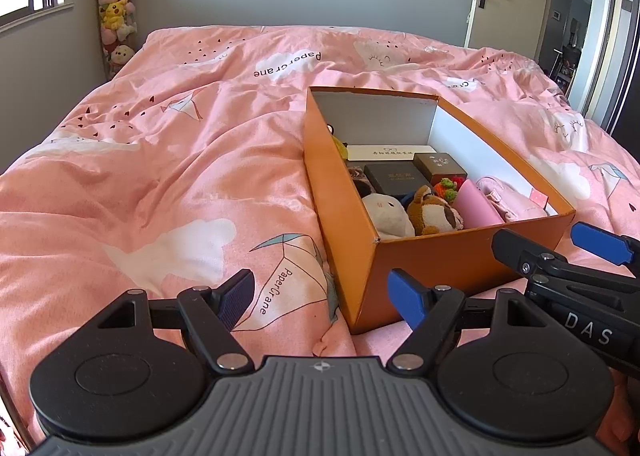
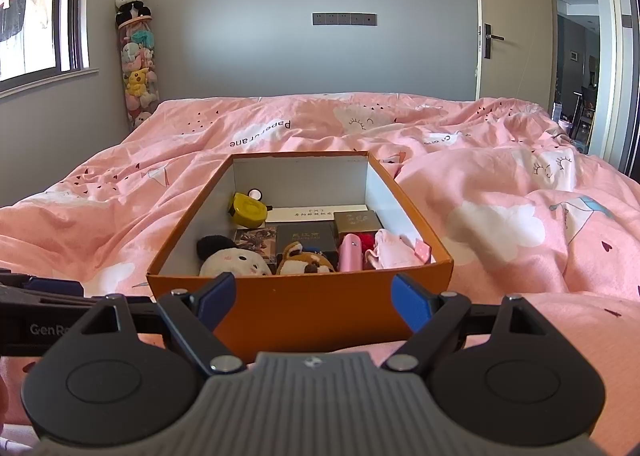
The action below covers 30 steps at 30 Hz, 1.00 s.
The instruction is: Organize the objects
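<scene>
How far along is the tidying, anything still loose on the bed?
Looks nearly done: toys and small cases sit inside the orange box, and no loose item shows on the pink duvet. Left tongs and right tongs are open, holding nothing. No lid in view.

Open orange box (image 2: 300,308) on bed, filled with small items.

A bed (image 2: 500,192) fills both views, covered by a rumpled pink duvet (image 1: 160,184) printed with white clouds, paper cranes, small hearts and the word "PaperCrane". Directly on the duvet sits an open orange cardboard box (image 2: 304,308), white inside, apparently pressing slightly into the folds around its base.
</scene>
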Each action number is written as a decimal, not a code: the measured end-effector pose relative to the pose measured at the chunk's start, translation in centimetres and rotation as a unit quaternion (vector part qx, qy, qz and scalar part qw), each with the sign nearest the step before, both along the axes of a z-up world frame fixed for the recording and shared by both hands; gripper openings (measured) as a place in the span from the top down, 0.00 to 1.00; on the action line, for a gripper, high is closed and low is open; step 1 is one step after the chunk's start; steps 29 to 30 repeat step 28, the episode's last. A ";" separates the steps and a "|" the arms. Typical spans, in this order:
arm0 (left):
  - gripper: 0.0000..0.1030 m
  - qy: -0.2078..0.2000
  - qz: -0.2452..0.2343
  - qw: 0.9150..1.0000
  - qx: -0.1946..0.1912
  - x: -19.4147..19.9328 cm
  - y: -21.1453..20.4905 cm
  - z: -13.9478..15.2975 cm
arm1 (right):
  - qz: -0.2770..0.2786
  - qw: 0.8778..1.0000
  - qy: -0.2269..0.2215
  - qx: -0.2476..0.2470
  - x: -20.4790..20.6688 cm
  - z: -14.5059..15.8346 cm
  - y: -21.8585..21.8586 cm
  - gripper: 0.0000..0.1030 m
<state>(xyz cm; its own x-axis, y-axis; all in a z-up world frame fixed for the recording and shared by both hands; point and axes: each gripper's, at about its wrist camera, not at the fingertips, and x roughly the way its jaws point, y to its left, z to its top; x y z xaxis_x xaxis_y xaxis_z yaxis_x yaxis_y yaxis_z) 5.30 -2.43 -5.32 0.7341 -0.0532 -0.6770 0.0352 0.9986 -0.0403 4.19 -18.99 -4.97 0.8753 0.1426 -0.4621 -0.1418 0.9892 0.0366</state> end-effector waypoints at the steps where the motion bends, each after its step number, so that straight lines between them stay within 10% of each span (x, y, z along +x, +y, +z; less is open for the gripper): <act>1: 0.14 0.000 0.001 1.000 0.000 0.0 0.0 0.0 | 0.000 1.000 0.000 0.000 0.0 0.0 0.0 0.17; 30: 0.14 -0.001 -0.005 1.000 0.011 -0.1 0.1 -0.1 | -0.005 1.000 0.005 0.003 -0.2 -0.2 0.0 0.17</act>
